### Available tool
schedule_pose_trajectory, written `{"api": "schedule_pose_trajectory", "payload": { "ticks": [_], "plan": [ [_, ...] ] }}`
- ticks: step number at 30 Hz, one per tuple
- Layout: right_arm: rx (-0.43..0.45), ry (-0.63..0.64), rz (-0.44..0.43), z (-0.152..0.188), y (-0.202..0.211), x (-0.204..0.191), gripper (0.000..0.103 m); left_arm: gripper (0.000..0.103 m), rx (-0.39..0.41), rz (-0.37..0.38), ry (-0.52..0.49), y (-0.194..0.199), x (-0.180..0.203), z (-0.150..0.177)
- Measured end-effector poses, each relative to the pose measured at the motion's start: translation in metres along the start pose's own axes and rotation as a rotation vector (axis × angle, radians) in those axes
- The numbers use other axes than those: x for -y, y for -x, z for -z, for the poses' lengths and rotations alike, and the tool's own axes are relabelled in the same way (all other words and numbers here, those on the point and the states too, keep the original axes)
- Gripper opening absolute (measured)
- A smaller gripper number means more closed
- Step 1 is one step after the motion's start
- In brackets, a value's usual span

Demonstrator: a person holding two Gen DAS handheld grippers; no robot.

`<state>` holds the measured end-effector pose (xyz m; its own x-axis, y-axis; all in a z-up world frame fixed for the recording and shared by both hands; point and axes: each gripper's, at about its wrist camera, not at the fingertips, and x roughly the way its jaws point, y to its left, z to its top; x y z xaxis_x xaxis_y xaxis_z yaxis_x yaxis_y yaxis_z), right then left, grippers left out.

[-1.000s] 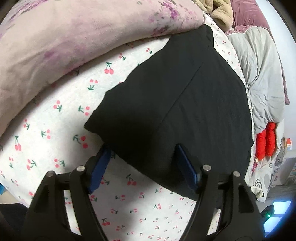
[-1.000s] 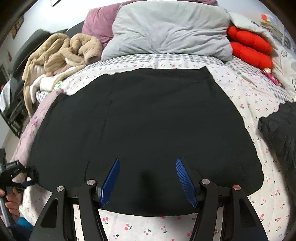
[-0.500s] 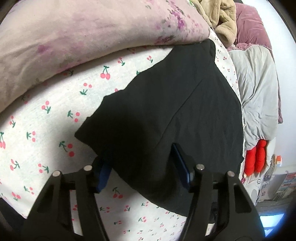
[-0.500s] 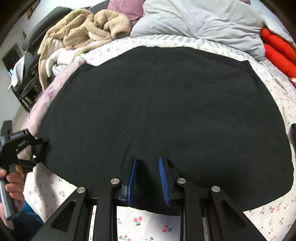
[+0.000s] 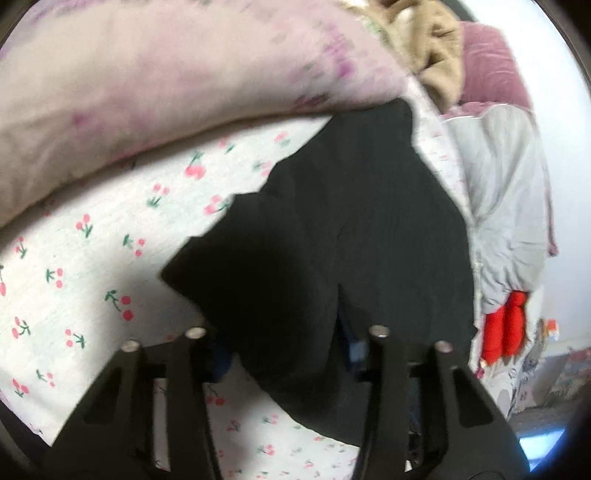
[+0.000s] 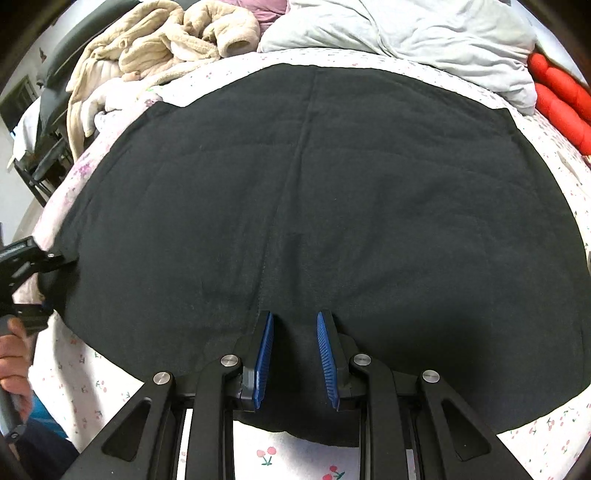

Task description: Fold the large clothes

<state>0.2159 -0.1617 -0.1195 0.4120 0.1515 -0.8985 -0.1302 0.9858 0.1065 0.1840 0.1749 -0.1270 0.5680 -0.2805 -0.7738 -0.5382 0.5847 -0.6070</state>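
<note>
A large black garment (image 6: 332, 184) lies spread flat on a cherry-print bed sheet (image 6: 295, 458). My right gripper (image 6: 295, 354) is at the garment's near hem, by the centre seam, shut on a ridge of black cloth pinched between its blue pads. In the left wrist view the garment's corner (image 5: 280, 280) bunches up between the fingers of my left gripper (image 5: 288, 354). Its jaws are closing and the cloth hides most of the pads. The right wrist view shows the left gripper (image 6: 55, 258) at the garment's left corner, held by a hand (image 6: 14, 354).
A pink floral duvet (image 5: 147, 92) lies along the bed's left side. Beige fleece clothes (image 6: 166, 33), a grey quilt (image 6: 424, 33) and a red plush (image 6: 561, 99) crowd the far end. A dark chair (image 6: 48, 110) stands beside the bed.
The right gripper came down to the hem and its jaws narrowed onto a pinch of cloth, then held. The left jaws narrowed around the corner, and cloth rose between them.
</note>
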Motion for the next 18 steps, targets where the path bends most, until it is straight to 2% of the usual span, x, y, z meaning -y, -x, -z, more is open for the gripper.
{"api": "schedule_pose_trajectory", "payload": {
  "ticks": [3,5,7,12,14,18],
  "plan": [
    [-0.009,-0.017,-0.012,-0.002,-0.001,0.001,0.025,0.042,0.04,0.064,-0.065,0.01,0.014,0.001],
    [-0.011,-0.02,-0.014,-0.002,-0.001,0.002,0.025,0.043,0.026,0.068,-0.069,0.005,0.014,-0.002],
    [-0.011,-0.015,-0.01,-0.003,-0.001,0.001,0.025,0.047,-0.013,0.086,-0.03,-0.006,0.009,-0.009],
    [-0.011,-0.016,-0.014,-0.003,-0.001,0.003,0.025,0.046,-0.048,0.103,0.045,-0.019,0.001,-0.017],
    [-0.011,-0.014,-0.014,-0.003,-0.001,0.004,0.025,0.04,-0.022,0.11,0.015,-0.012,0.008,-0.013],
    [-0.012,-0.008,-0.012,-0.003,-0.001,0.003,0.024,0.034,0.058,0.124,-0.117,0.007,0.036,-0.004]
  ]
}}
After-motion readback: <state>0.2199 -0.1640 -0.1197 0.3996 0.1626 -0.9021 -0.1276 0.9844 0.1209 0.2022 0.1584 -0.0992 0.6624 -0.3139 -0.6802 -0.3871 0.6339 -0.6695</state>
